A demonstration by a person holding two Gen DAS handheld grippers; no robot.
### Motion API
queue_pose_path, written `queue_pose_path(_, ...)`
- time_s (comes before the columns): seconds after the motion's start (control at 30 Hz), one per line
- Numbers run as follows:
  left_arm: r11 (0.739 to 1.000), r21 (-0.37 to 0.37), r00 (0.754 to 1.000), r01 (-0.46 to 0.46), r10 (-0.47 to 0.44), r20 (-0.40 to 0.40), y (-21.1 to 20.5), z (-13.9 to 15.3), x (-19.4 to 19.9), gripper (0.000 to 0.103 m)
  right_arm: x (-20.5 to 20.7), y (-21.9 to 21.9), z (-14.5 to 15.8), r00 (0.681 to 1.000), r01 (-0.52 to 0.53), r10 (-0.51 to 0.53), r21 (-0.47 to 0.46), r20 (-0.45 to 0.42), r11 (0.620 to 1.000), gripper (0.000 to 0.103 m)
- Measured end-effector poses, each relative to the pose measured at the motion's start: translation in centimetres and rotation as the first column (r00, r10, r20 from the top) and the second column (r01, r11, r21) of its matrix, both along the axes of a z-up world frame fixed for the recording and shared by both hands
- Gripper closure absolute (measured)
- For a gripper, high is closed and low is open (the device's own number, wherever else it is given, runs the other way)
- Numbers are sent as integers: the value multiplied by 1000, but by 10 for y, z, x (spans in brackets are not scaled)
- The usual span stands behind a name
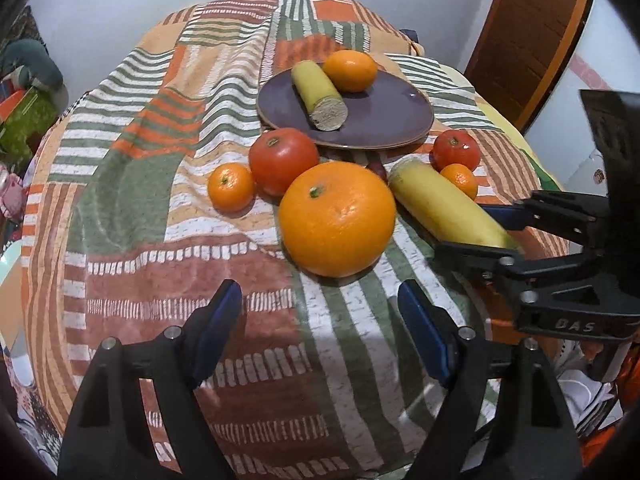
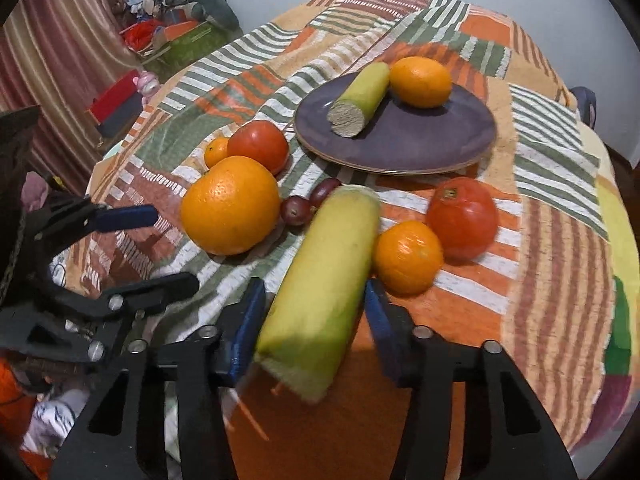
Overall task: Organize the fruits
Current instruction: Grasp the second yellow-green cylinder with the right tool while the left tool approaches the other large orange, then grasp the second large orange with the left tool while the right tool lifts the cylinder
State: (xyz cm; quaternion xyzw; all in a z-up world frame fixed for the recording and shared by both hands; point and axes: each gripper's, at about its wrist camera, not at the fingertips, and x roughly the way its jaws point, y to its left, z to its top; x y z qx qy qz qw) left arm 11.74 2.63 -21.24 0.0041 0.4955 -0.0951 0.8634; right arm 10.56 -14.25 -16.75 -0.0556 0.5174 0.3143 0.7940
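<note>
A purple plate (image 1: pixel 384 120) (image 2: pixel 432 140) holds a cut yellow-green stalk piece (image 1: pixel 318 94) (image 2: pixel 360 98) and an orange (image 1: pixel 350 70) (image 2: pixel 420 80). On the cloth in front lie a big orange (image 1: pixel 338 218) (image 2: pixel 230 204), two tomatoes (image 1: pixel 284 160) (image 1: pixel 456 150), two small mandarins (image 1: pixel 231 186) (image 1: pixel 460 180), two grapes (image 2: pixel 296 208) and a second yellow stalk piece (image 1: pixel 444 206) (image 2: pixel 320 288). My left gripper (image 1: pixel 320 308) is open and empty, just short of the big orange. My right gripper (image 2: pixel 314 312) (image 1: pixel 480 228) is open, with its jaws on either side of the second stalk piece.
The round table wears a striped patchwork cloth (image 1: pixel 160 200). A wooden door (image 1: pixel 532 36) stands at the back right. Boxes and clutter (image 2: pixel 172 36) sit beyond the table's left edge, by a curtain (image 2: pixel 60 40).
</note>
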Motion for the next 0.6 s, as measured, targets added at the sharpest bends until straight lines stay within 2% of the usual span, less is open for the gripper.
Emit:
queue_pose_path(0.07, 1000, -1, 1000, 3, -3, 1, -3, 0, 3, 22, -2, -11, 3, 1000, -10, 10, -3, 8, 1000, 68)
queue_pose_path(0.17, 1000, -1, 1000, 1, -1, -1, -7, -1, 9, 22, -7, -25, 5, 999, -33, 33, -6, 5, 999, 68)
queue_pose_path(0.33, 1000, -4, 1000, -8, 8, -1, -9, -1, 17, 22, -10, -24, 9, 996, -80, 82, -61, 22, 995, 67)
queue_pose_path(0.6, 1000, -8, 1000, -10, 10, 3, -10, 0, 30, 22, 9, -13, 2, 997, -83, 82, -24, -10, 996, 66)
